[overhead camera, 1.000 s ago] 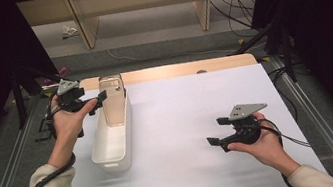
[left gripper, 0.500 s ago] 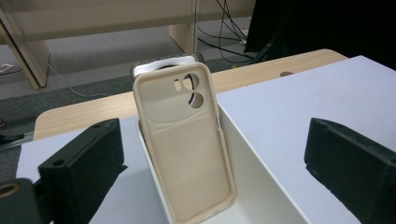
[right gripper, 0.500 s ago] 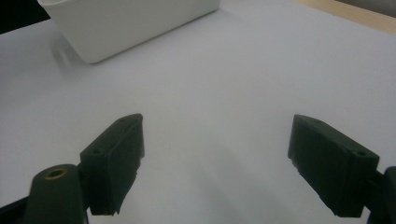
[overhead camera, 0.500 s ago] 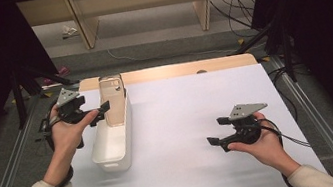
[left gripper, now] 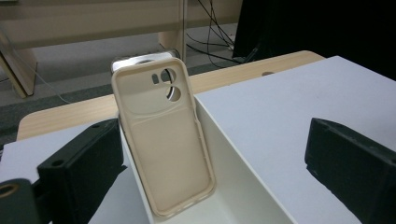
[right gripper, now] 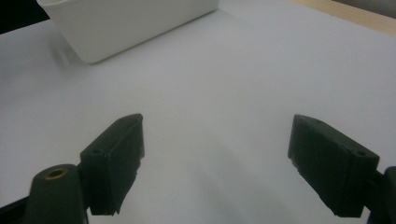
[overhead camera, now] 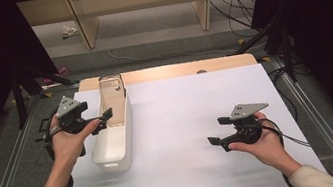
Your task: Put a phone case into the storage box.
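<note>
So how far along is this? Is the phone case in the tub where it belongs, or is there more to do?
The beige phone case already stands propped in the white tub, leaning on its far end. The left gripper is open beside the tub, its jaws just widened, gripping nothing. The right gripper hangs open over the bare white mat. Little looks left.

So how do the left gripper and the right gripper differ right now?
The left gripper is raised at the white bin's rim, jaws just opened wide around the beige phone case leaning upright in the bin, not pressing it; the right gripper sits low over the bare white table cover, far from the bin, nothing between its jaws. Both are open and hand-held.
</note>
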{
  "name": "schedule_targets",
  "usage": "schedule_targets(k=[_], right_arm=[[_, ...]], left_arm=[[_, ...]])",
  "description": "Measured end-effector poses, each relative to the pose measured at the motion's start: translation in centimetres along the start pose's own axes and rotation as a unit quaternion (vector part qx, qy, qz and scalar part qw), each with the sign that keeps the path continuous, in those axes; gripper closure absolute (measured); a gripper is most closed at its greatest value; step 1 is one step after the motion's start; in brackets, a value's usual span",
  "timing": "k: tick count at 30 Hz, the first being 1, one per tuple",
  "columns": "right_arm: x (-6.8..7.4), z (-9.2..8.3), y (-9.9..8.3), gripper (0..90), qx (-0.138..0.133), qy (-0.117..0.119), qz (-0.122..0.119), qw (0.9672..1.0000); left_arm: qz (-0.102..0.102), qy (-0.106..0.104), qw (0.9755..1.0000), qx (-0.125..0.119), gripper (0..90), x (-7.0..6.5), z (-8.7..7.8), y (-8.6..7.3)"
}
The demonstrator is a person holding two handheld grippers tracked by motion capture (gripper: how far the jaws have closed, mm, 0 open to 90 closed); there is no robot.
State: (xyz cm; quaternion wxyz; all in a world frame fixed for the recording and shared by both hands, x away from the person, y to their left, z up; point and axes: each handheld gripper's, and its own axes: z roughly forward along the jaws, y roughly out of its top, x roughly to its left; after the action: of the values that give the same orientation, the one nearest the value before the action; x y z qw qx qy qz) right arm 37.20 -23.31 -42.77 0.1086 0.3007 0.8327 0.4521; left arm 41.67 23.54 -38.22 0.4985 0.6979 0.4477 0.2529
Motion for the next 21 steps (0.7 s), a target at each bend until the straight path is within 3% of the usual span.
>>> schedule_targets(k=[21], right_arm=[[-0.6,-1.1,-0.5,19.6,-0.009,-0.008,0.010,0.9999]], left_arm=[[0.022,-0.036,0.9991,-0.007,2.2,-2.8,-1.7,-2.1]])
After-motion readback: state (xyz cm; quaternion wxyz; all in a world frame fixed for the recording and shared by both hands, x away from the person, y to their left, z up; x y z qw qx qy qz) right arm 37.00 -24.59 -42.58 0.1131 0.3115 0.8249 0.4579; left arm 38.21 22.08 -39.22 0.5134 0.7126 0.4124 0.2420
